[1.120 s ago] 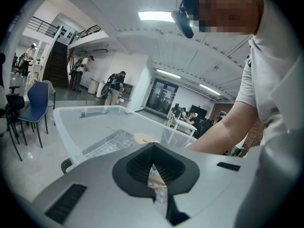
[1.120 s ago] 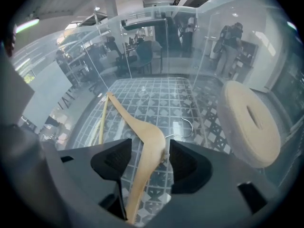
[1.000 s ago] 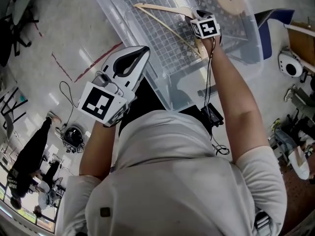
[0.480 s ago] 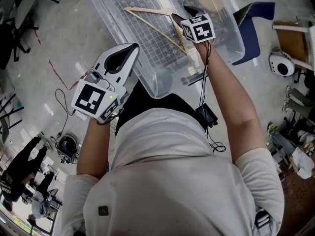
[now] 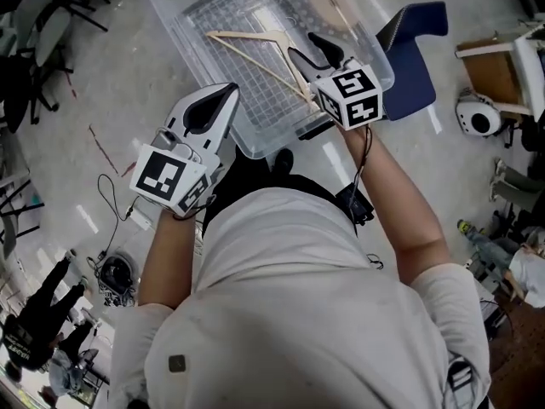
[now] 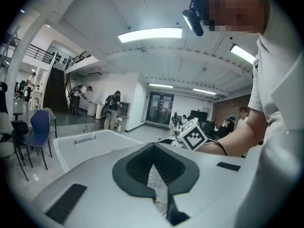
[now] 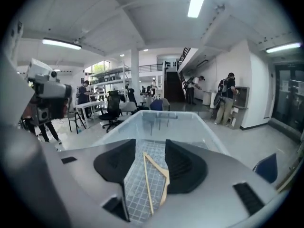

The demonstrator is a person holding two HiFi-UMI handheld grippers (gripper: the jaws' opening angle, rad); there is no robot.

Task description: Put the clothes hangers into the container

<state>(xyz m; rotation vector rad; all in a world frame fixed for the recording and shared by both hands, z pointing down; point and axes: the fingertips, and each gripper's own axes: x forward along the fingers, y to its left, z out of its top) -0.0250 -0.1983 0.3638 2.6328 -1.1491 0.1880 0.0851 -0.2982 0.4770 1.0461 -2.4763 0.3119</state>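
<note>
The right gripper (image 5: 313, 54) has its jaws apart and they have just been closing. Nothing is clamped between them: in its own view (image 7: 149, 146) the gap frames the wooden clothes hanger (image 7: 148, 183), which lies flat on the grid-patterned floor of the clear plastic container (image 7: 190, 127) below. The left gripper (image 5: 228, 92) is held beside the bin's near corner with its jaws together at the tips and nothing in them (image 6: 153, 147).

From the head view the hanger (image 5: 255, 62) lies aslant inside the container (image 5: 200, 75), which rests on a glossy grey floor (image 5: 111, 66). A blue chair (image 5: 413, 58) stands just beside the container's far side.

A pale round wooden piece (image 5: 332, 2) also lies in the container, but what it is cannot be made out. The container's far end is cut off at the head view's top edge.

Only the gripper views show the room: an open hall with strip lights, a stairway and people standing at a distance. The left gripper view also catches the right gripper's marker cube (image 6: 194, 136).
</note>
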